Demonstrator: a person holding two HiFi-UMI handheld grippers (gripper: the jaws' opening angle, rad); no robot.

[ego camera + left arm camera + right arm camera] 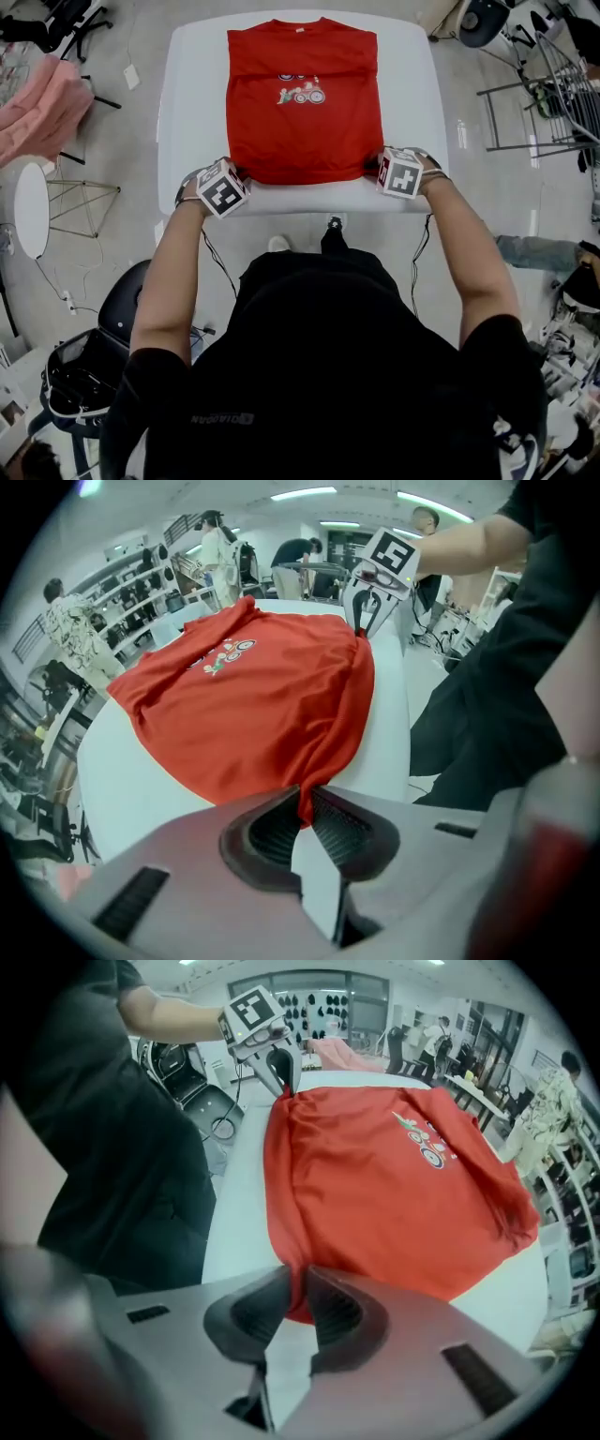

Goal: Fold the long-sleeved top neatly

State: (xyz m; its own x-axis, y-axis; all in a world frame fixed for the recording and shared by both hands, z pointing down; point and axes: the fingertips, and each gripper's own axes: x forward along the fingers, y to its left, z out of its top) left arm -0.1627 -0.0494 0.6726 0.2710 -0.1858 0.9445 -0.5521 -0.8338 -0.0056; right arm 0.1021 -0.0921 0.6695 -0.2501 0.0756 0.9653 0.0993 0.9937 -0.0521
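Observation:
A red long-sleeved top with a small printed motif lies on the white table, its sleeves folded in so it forms a rectangle. My left gripper is at its near left corner, shut on the hem; in the left gripper view the red cloth is pinched between the pads at my left gripper. My right gripper is at the near right corner, shut on the hem; the right gripper view shows the top caught between the pads of my right gripper.
The table's near edge runs just behind both grippers. A pink garment hangs at the left, a small white round stand below it. Metal racks and chairs stand to the right. Several people stand in the room's background.

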